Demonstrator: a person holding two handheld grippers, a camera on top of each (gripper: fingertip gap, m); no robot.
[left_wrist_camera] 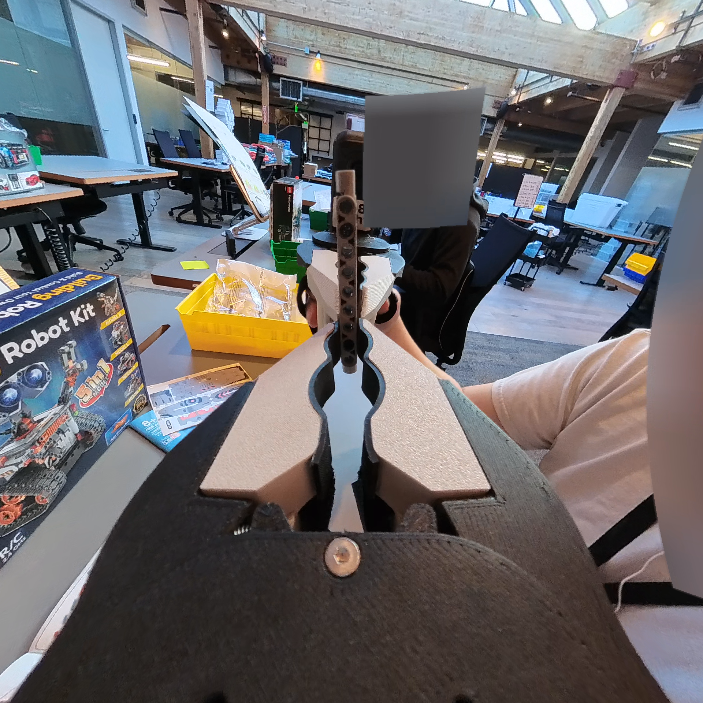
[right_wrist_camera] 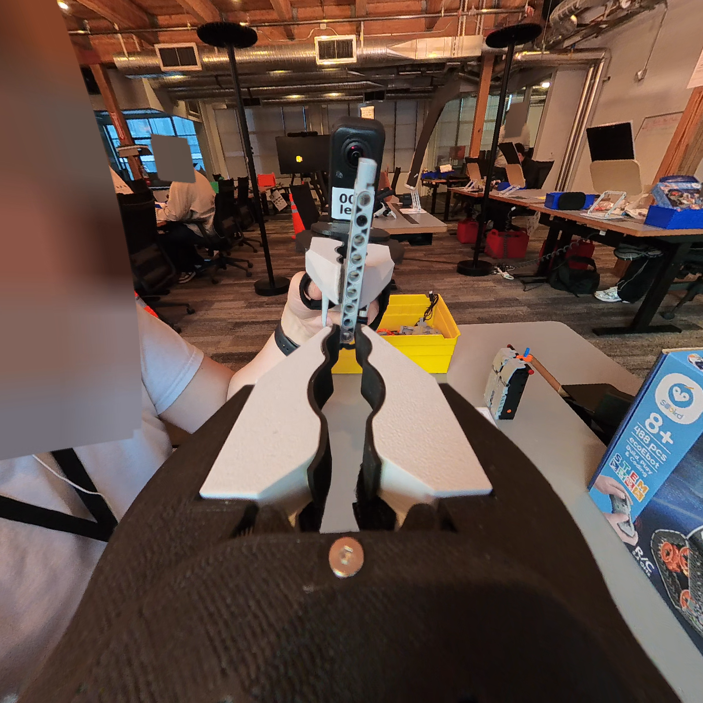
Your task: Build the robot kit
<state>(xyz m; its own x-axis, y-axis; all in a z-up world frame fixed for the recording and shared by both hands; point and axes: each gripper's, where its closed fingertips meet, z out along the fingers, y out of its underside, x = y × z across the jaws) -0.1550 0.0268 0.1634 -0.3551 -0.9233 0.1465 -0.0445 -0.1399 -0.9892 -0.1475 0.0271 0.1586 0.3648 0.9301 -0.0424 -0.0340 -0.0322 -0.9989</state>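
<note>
A grey holed beam (left_wrist_camera: 347, 266) stands upright between my two grippers, which face each other. My left gripper (left_wrist_camera: 348, 334) is shut on the beam's lower end. In the right wrist view the beam (right_wrist_camera: 355, 247) looks light grey, and my right gripper (right_wrist_camera: 348, 334) is shut on its bottom end, where a small black piece shows between the tips. The right gripper (left_wrist_camera: 350, 281) shows beyond the beam in the left wrist view. The left gripper (right_wrist_camera: 350, 274) shows beyond it in the right wrist view, with a thin white rod (right_wrist_camera: 325, 308) beside it.
A yellow bin (left_wrist_camera: 243, 334) of bagged parts, a kit box (left_wrist_camera: 57, 380) and leaflets (left_wrist_camera: 198, 395) lie left on the table. In the right wrist view a yellow bin (right_wrist_camera: 418, 342), a part-built model (right_wrist_camera: 508, 384) and a blue box (right_wrist_camera: 654, 456) sit on the grey table (right_wrist_camera: 551, 437). My two grippers' fingertips are within a few centimetres of each other.
</note>
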